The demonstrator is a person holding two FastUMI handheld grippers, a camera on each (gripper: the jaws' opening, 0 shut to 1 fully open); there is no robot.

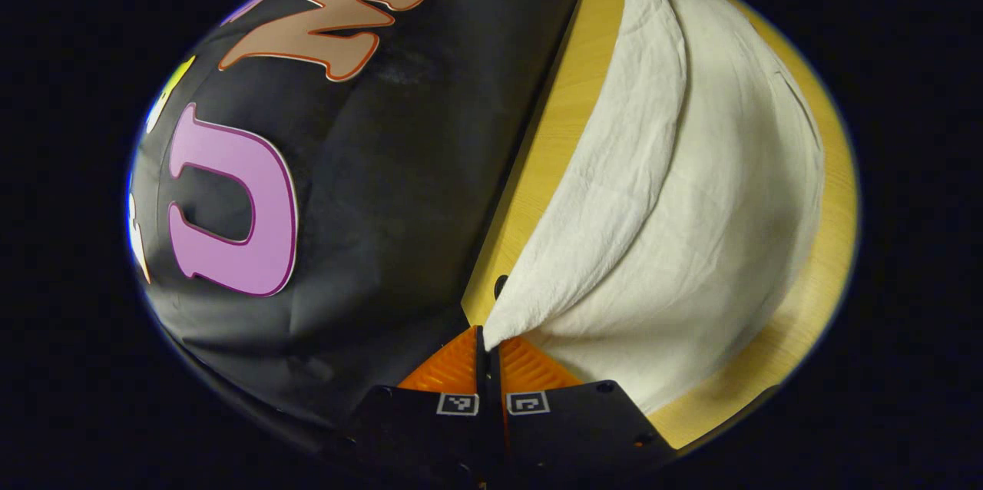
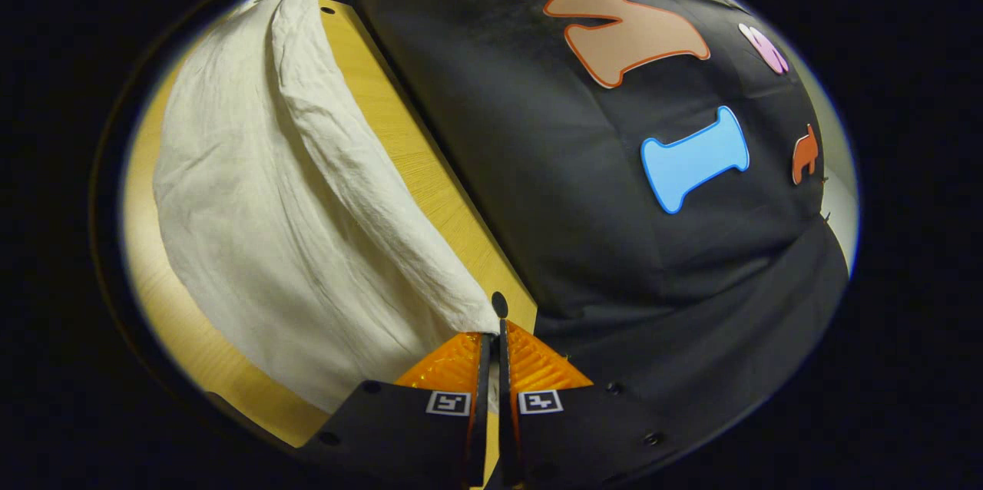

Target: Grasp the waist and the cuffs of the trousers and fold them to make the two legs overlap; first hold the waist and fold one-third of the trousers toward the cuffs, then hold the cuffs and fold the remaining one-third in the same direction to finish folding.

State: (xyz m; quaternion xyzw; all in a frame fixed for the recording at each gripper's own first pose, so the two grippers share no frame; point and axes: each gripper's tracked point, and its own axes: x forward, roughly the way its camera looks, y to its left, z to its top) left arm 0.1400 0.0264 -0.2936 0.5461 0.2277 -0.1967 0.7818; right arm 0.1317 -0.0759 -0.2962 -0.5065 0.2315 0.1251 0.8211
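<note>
A: Logging status: the cream-white crinkled cotton trousers [image 1: 691,190] lie on the pale wooden counter [image 1: 537,167], one long edge lifted.

B: Jaws?

A: Left gripper [image 1: 489,348] has its jaws closed tight, pinching a corner of the cloth. Right gripper [image 2: 491,344] likewise, closed onto the other corner. Which end is waist, cannot tell.

B: Progress?

A: Judged early: leg-over-leg fold under way, both thirds remaining.

B: Obstructions?

A: Black cloth booth wall [image 2: 614,190] hangs just beside the counter's far edge; round holes [image 1: 500,286] in the counter near the grip. Nothing else obstructing.
</note>
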